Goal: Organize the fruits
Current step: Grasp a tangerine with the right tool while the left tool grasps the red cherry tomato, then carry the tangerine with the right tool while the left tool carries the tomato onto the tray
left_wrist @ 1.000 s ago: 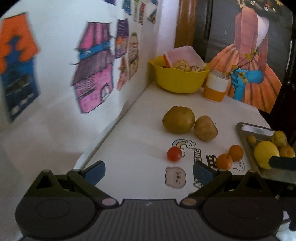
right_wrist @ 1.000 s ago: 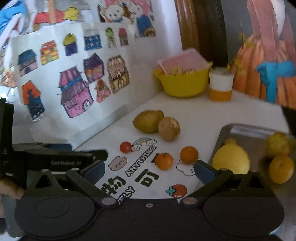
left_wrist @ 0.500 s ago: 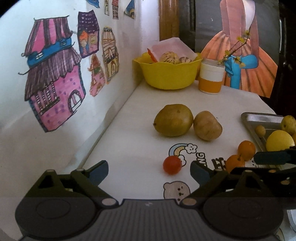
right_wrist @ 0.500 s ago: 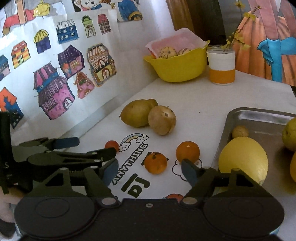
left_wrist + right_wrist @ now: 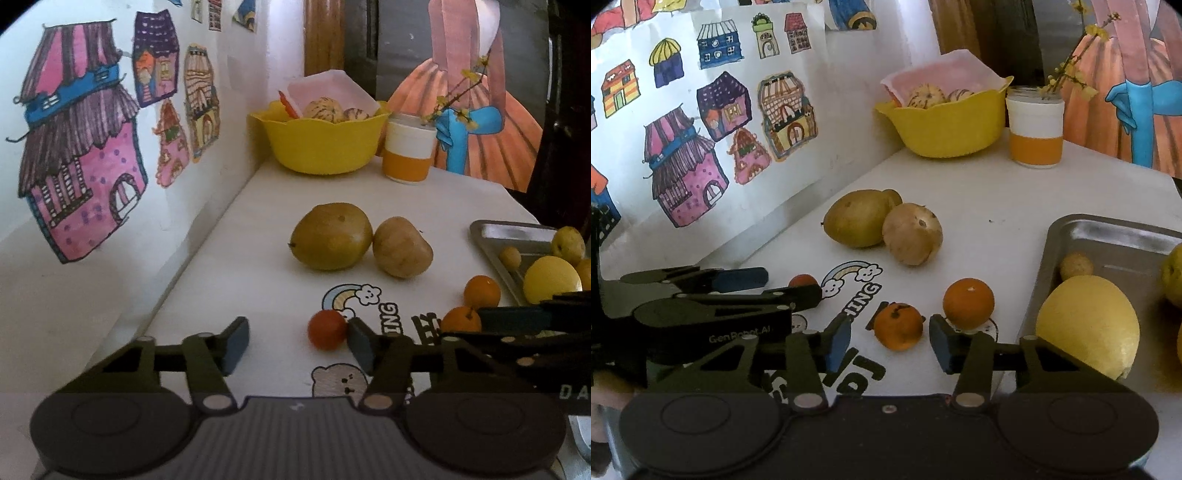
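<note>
- Right wrist view: the right tool (image 5: 889, 341) is spread wide and empty, low over the desk (image 5: 979, 192), with the near orange (image 5: 898, 325) sitting just ahead, between its two blue pads.
- That orange looks small, round and firm; I'd say light, with a slightly slick peel, and free to roll. Best taken across its middle, pads on opposite sides, squeezed gently.
- A second orange (image 5: 968, 302) sits just to the right and farther off, close to the right pad, so it could get nudged.
- Left wrist view: the left tool (image 5: 295, 343) is also wide and holding nothing. The small red fruit (image 5: 327, 329) lies right against its right pad, not centred. It is probably soft-skinned and easily bruised.
- Two big brownish fruits (image 5: 882, 225) rest touching each other, farther back.
- The metal tray (image 5: 1108, 236) on the right already holds a large yellow fruit (image 5: 1087, 325) and smaller ones.
- The desk is white and smooth, with printed cartoon stickers. A yellow bowl (image 5: 945, 122) and a cup (image 5: 1036, 129) stand at the far end, house drawings (image 5: 713, 122) line the left wall, and the light is dim.
</note>
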Demonstrator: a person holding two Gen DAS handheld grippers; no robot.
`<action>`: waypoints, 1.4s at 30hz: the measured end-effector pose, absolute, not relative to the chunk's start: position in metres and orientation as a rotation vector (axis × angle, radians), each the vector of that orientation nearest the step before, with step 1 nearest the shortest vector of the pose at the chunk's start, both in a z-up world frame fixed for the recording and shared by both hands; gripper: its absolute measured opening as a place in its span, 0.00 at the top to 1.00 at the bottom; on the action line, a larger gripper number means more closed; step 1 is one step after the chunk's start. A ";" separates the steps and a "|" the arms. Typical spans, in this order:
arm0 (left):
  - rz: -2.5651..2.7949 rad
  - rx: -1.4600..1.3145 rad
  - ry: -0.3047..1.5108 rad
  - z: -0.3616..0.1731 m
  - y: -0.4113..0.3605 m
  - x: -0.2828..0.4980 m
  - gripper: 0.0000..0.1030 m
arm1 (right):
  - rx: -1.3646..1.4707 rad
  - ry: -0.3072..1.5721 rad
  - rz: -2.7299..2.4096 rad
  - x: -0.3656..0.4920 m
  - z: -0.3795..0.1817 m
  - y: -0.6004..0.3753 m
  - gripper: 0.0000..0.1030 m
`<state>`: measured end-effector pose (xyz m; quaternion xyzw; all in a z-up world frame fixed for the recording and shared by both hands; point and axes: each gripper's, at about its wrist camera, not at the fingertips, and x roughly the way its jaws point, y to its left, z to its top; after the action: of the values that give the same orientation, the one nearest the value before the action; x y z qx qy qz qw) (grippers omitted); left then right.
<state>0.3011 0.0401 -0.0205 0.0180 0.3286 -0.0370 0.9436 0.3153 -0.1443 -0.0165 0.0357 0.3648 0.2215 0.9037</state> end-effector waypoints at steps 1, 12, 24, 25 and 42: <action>-0.082 0.035 0.673 -0.021 0.040 0.302 0.45 | 0.071 0.754 0.458 0.316 -0.017 -0.144 0.54; -0.127 0.024 0.677 -0.021 0.034 0.304 0.73 | 0.075 0.753 0.443 0.316 -0.018 -0.142 0.60; -0.146 0.030 0.693 -0.016 0.022 0.289 0.77 | 0.108 0.764 0.461 0.305 -0.016 -0.150 0.70; -0.148 0.032 0.693 -0.015 0.021 0.286 0.77 | 0.115 0.761 0.463 0.302 -0.014 -0.152 0.70; -0.211 0.019 0.664 0.014 -0.023 0.252 0.77 | 0.195 0.646 0.417 0.249 0.025 -0.208 0.70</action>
<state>0.2520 -0.0229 0.0140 0.0093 0.3254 -0.1036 0.9399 0.2485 -0.2075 0.0245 0.0948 0.3147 0.2032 0.9223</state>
